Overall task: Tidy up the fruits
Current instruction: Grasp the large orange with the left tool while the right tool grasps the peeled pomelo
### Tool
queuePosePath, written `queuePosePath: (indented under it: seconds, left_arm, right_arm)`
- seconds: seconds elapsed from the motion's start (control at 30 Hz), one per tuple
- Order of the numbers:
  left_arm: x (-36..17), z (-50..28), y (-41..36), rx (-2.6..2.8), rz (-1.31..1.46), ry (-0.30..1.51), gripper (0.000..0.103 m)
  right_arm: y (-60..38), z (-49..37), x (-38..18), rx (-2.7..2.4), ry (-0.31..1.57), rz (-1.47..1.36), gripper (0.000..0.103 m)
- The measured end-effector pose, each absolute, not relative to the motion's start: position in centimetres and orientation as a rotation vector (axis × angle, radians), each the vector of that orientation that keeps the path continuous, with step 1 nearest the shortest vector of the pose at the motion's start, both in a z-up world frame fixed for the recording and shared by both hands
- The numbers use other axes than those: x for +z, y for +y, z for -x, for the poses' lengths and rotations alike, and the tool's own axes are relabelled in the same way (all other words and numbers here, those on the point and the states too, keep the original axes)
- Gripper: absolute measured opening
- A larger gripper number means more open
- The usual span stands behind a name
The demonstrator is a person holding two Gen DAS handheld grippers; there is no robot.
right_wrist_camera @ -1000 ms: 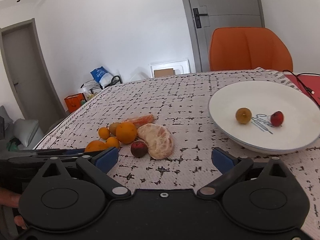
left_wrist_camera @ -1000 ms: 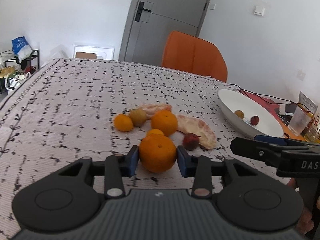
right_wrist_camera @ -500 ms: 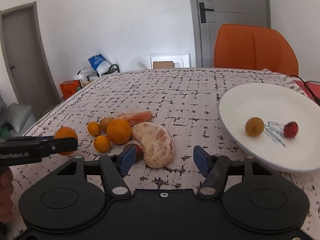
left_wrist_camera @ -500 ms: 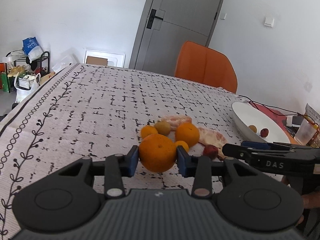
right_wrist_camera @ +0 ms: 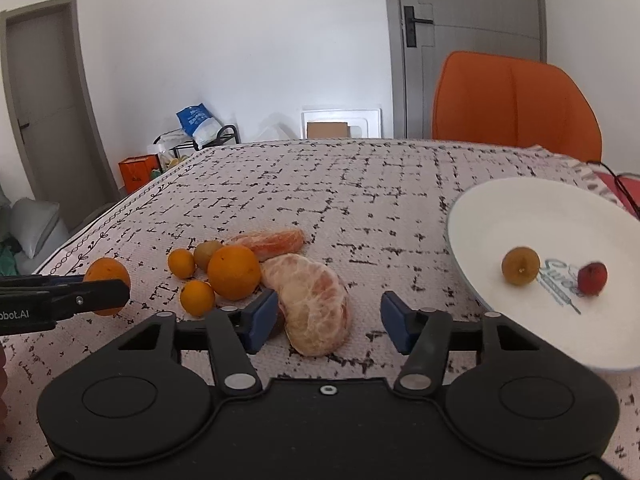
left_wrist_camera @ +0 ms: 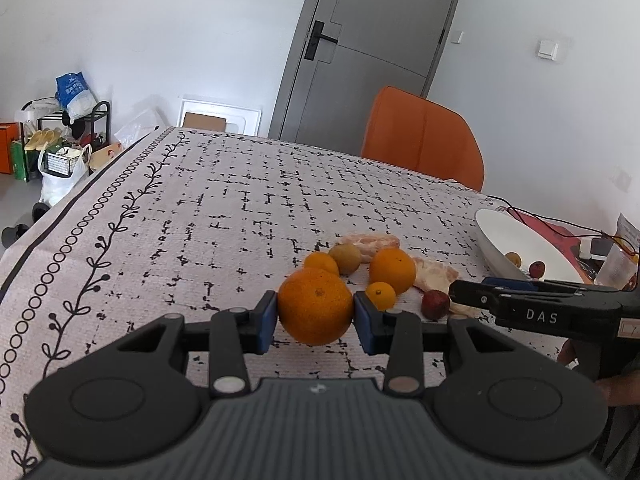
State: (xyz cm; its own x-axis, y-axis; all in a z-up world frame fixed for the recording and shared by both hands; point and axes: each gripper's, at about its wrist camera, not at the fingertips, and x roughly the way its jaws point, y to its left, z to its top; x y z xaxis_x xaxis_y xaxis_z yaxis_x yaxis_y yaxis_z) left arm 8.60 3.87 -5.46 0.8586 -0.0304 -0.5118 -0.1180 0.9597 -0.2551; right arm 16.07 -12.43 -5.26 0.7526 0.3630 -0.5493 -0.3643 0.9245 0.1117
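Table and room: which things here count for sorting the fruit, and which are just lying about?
For the job:
- orange in the left gripper
- peeled citrus half between the closing right gripper pads
- loose oranges
- white plate holding two small fruits

Lying about:
- orange chair
- shoe rack
- red cable

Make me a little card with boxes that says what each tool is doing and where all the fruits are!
Left tool: shut on a big orange.
Right tool: jaws closing; peeled citrus piece between them, pads not touching it.
White plate: holds a yellow-brown fruit and a small red fruit.
Tablecloth: loose orange, two small oranges, greenish-brown fruit, second peeled piece, dark red fruit.
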Motion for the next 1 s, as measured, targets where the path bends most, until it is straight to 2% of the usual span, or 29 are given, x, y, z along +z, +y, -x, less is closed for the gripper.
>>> queuePosePath:
  seconds: [0.17, 0.23, 0.27, 0.3, 0.33, 0.87, 0.93, 1.0]
  left_arm:
    - [-5.5, -8.5, 3.4, 0.042, 0.279, 0.545, 0.039]
    - [-5.3, -8.4, 3.3, 0.039, 0.277, 0.542, 0.039]
    - [-5.2, -8.3, 3.3, 0.039, 0.274, 0.538, 0.039]
    - [-5.1, -8.2, 3.3, 0.040, 0.272, 0.535, 0.039]
    - [-5.1, -8.1, 3.3, 0.043, 0.271, 0.534, 0.039]
    - [-4.8, -7.5, 2.1, 0.007, 0.268, 0.528, 0.039]
    - [-4.9, -7.5, 2.0, 0.002, 0.268, 0.529, 0.039]
    - [-5.0, -7.5, 2.0, 0.001, 0.269, 0.534, 0.039]
  right_arm:
    - [-12.9, -15.8, -5.7, 0.397, 0.616, 0.006, 0.053]
    - [-12.7, -15.9, -5.9, 0.407, 0.629, 0.014, 0.049]
    - [-12.5, -15.9, -6.0, 0.413, 0.626, 0.020, 0.047]
    - [-12.3, -15.8, -6.1, 0.418, 0.623, 0.030, 0.037]
    - [-12.1, -15.7, -6.1, 0.435, 0.623, 0.037, 0.032]
    - [-15.3, -12.5, -5.6, 0.381, 0.656, -0.023, 0.032]
    - [-15.5, -12.2, -5.6, 0.382, 0.656, -0.037, 0.035]
    - [-15.5, -12.0, -5.7, 0.386, 0.649, -0.029, 0.042]
